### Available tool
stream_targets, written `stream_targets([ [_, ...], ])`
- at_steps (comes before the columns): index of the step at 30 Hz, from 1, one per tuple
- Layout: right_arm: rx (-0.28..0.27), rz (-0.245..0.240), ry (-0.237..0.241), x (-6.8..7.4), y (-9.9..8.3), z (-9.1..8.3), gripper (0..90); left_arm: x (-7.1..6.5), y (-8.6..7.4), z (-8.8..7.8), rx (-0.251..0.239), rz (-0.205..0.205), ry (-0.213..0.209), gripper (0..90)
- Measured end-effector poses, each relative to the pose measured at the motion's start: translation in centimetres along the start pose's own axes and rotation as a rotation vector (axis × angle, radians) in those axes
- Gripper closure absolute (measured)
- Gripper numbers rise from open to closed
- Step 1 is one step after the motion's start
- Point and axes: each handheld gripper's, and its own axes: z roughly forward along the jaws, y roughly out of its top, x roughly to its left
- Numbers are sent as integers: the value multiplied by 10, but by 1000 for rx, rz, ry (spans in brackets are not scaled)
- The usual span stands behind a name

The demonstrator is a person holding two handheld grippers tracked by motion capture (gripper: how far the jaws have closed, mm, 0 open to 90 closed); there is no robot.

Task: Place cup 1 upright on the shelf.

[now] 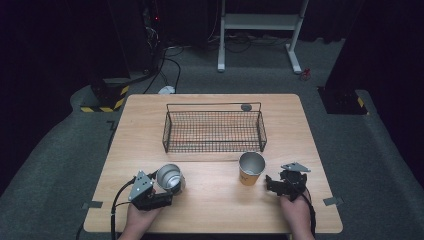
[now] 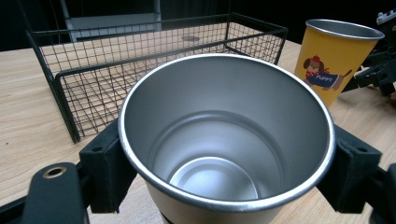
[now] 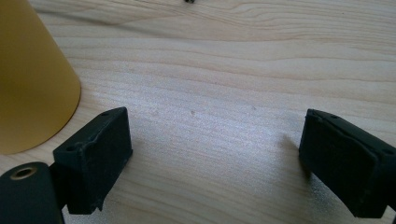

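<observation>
We hold a tool in each hand at a wooden bench (image 1: 215,200). Our left tool (image 1: 161,190) is clamped on a silver metal cup (image 1: 170,178), its two black jaws pressing the cup's wall from either side just under the rim. In the left gripper view the cup (image 2: 219,149) tilts its open mouth toward the camera, so we look straight down its shiny inside to the round bottom. In the high view it leans over in the tool's grip, close above the bench.

Beyond the left tool, across a strip of bare bench, stands a black wire basket (image 1: 215,131), long and low, with its open top facing up. To the right of the left tool, and just in front of the basket's right end, a yellow paper cup (image 1: 251,169) stands upright; the left gripper view shows a cartoon dog printed on its side (image 2: 327,70).

Our right tool (image 1: 272,182) rests low at the bench, just to the right of the yellow cup and apart from it. Its jaws stand wide apart with bare wood between them, and the yellow cup's wall (image 3: 32,84) rises just beside its left jaw.
</observation>
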Motion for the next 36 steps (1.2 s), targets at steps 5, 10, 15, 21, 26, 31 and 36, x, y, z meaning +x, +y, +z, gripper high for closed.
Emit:
stream_targets([
  [5,0,2,0,0,0,0,88,1,1,0,-1,-15,3,187],
  [10,0,2,0,0,0,0,88,3,3,0,1,-22,4,188],
  [15,0,-1,1,0,0,0,88,3,8,0,9,-15,11,188],
  [21,0,-1,0,0,0,0,88,3,14,3,28,1,18,188],
  [26,0,-1,1,0,0,0,88,2,20,8,32,8,20,188],
  [31,1,-1,1,0,0,0,88,2,28,12,37,11,17,188],
  [36,0,-1,0,0,0,0,88,2,34,16,30,-2,18,188],
])
